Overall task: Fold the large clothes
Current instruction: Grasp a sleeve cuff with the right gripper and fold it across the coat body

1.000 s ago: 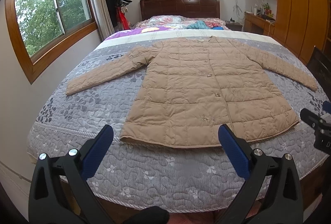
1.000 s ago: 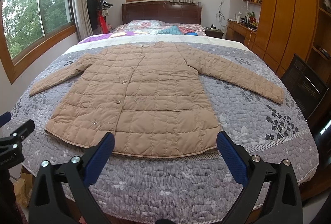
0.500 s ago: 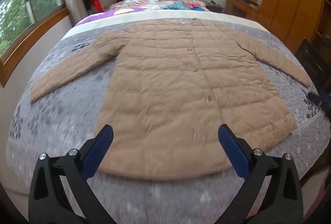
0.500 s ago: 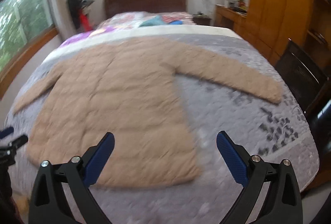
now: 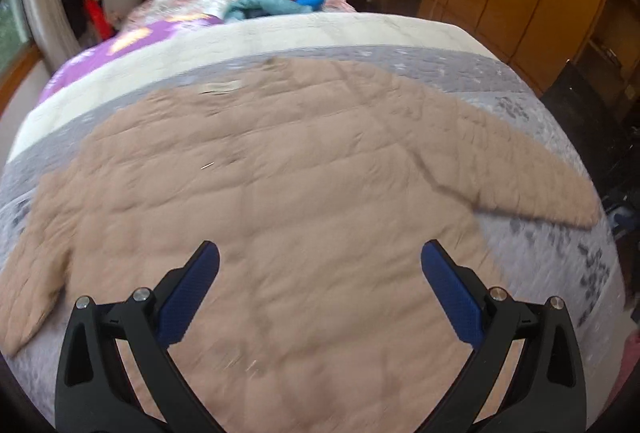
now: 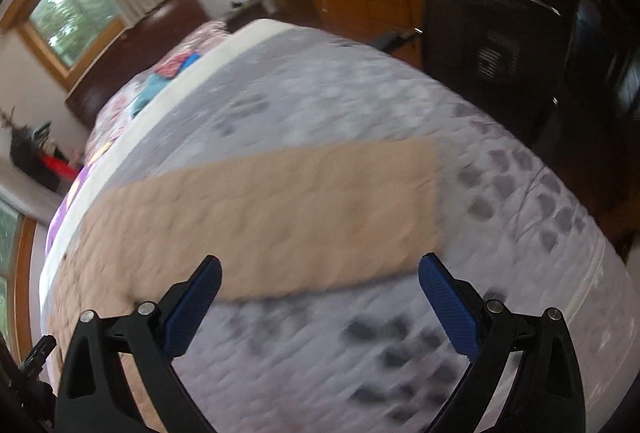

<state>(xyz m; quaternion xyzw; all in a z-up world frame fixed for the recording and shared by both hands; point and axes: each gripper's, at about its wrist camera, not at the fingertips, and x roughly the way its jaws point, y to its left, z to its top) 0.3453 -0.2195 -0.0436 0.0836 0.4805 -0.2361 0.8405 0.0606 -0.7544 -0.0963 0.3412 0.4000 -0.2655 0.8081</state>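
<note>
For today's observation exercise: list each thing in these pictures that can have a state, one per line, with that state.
Coat: spread flat on the bed, unfolded, front up.
Right sleeve: stretched out straight on the quilt.
Left gripper: jaws open, holding nothing, above the coat.
Right gripper: jaws open, holding nothing, by the sleeve.
Quilt: laid over the bed.

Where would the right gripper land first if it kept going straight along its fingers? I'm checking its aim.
Probably on the outstretched sleeve of the tan quilted coat, which lies across the line between the open right gripper fingers. Motion blur leaves depth uncertain.
</note>
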